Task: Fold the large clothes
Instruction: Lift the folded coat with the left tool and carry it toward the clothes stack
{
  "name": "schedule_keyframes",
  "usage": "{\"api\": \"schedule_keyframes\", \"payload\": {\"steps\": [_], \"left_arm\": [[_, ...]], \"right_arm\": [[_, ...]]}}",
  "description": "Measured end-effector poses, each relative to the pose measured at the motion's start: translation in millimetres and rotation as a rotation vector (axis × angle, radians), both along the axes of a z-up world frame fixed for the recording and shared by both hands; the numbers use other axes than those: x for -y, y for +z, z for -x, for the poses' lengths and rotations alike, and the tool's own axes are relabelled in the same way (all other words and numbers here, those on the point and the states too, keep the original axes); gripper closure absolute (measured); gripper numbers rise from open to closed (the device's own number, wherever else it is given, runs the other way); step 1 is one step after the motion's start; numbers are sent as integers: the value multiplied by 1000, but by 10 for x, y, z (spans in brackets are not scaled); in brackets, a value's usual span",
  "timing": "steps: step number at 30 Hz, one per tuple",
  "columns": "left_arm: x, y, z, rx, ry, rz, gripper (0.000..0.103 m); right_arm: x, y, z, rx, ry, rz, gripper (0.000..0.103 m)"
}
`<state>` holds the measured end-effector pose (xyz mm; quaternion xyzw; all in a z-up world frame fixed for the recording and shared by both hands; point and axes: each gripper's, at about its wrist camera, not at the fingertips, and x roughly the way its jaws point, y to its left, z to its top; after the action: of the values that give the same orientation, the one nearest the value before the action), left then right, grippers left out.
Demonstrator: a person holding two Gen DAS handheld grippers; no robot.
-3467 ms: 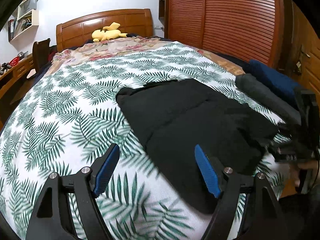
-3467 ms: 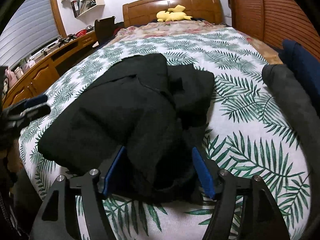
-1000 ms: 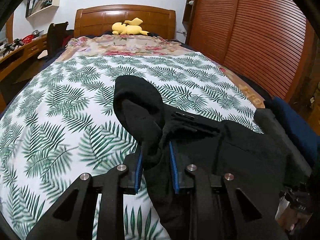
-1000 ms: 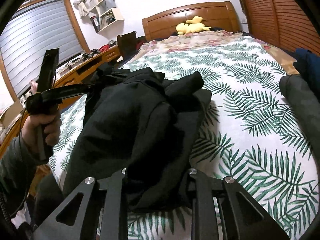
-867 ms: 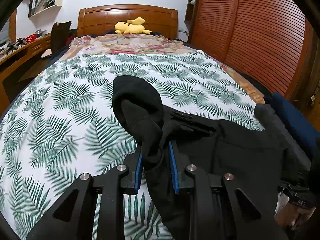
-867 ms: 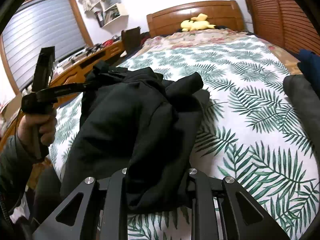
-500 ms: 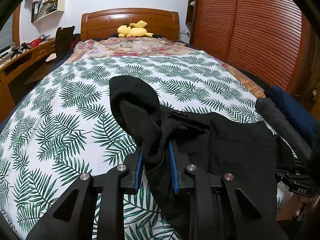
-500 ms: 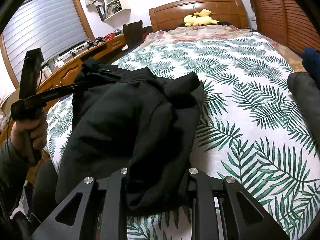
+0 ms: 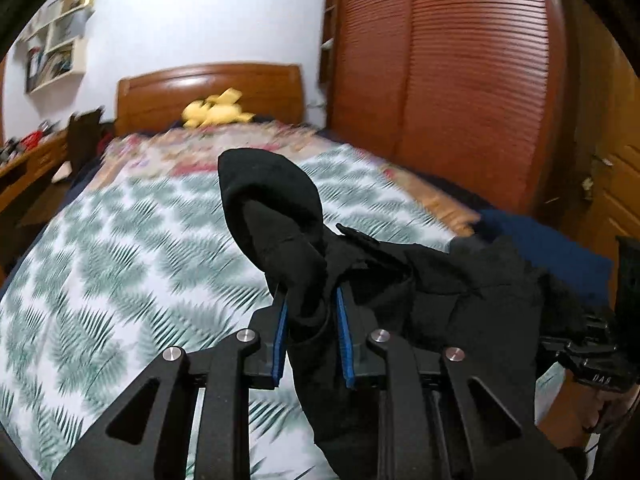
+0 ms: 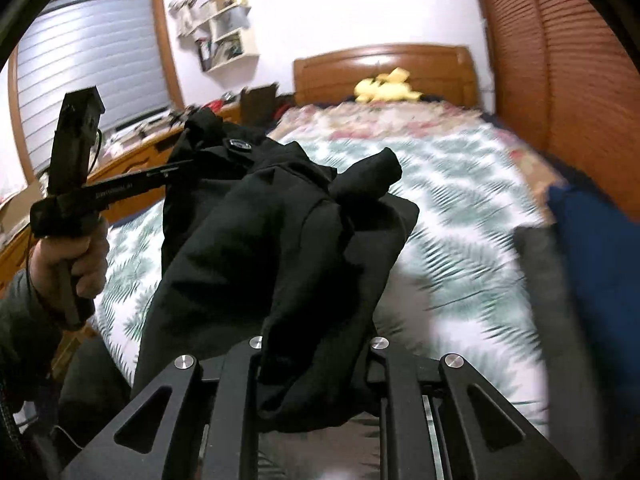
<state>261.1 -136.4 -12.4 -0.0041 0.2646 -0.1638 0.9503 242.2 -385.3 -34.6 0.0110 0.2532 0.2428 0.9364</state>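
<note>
A black jacket (image 9: 448,280) hangs in the air between both grippers, lifted off the leaf-print bed (image 9: 120,248). My left gripper (image 9: 310,320) is shut on a bunched fold of it, with a rounded cuff (image 9: 268,188) standing up above the blue pads (image 9: 280,336). My right gripper (image 10: 316,356) is shut on another thick fold of the jacket (image 10: 280,248); its pads are hidden by the cloth. The left gripper also shows in the right wrist view (image 10: 172,168), held in a hand and clamped on the jacket's far edge.
A grey folded garment (image 10: 548,280) and a dark blue one (image 10: 592,248) lie at the bed's right edge. A yellow plush toy (image 9: 216,112) sits by the wooden headboard (image 9: 208,88). A slatted wardrobe (image 9: 460,80) stands right; a desk (image 10: 132,160) left.
Both grippers have risen and tilted up with the jacket, lifting it well clear of the bed. Both grips remain the same. The views are motion-blurred now.
</note>
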Motion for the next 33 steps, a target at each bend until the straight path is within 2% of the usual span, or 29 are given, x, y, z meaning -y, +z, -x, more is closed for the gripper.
{"api": "schedule_keyframes", "payload": {"steps": [5,11,15,20,25,27,30,32,33], "left_arm": [[774,403,-175,51,-118,28,81],[1859,723,-379,88,-254,33,81],[2501,816,-394,94,-337,10,81],[3124,749,-554,69,-416,10,80],[3507,588,-718,-2,-476,16,78],[3595,476,-774,-52,-480,5,78],[3573,353,-771,-47,-459,-38,72],[3541,294,-737,-34,-453,-50,59],[3524,272,-729,-28,-454,-55,55]], "right_arm": [[721,544,204,85,-116,72,86],[1655,916,354,126,-282,107,86],[2161,963,392,107,-383,116,86],[2514,924,542,81,-476,115,87],[2496,912,678,38,-566,127,86],[2532,858,641,3,-602,120,84],[2591,787,638,-59,-630,94,68],[2617,784,677,-66,-658,74,53],[2643,810,720,-66,-673,59,50]]}}
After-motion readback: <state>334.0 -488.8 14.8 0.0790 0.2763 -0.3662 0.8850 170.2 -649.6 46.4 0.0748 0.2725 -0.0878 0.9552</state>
